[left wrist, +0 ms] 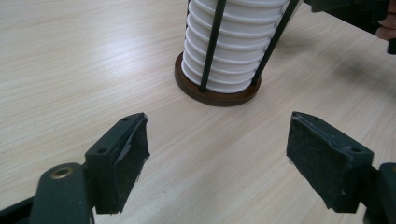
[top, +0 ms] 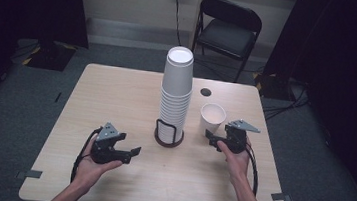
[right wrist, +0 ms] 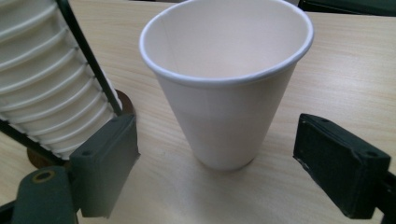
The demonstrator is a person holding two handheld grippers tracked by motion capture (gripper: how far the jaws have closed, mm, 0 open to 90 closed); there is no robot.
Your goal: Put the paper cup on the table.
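Observation:
A tall stack of upturned white paper cups [top: 175, 95] stands mid-table in a wire holder with a round brown base [top: 168, 138]. Just right of it sits a single upright white paper cup [top: 212, 118], empty. My right gripper [top: 214, 138] is close in front of that cup. In the right gripper view the cup [right wrist: 229, 93] stands just ahead of my right gripper [right wrist: 217, 142], and the pads are wide apart and clear of its sides. My left gripper [top: 133, 153] rests at the front left. In the left gripper view it [left wrist: 217, 144] stands open on bare table, facing the holder base [left wrist: 217, 95].
The light wooden table [top: 117, 94] has a dark round cable hole [top: 205, 92] behind the single cup. A black folding chair [top: 229, 28] stands beyond the far edge. Dark curtains hang at both sides.

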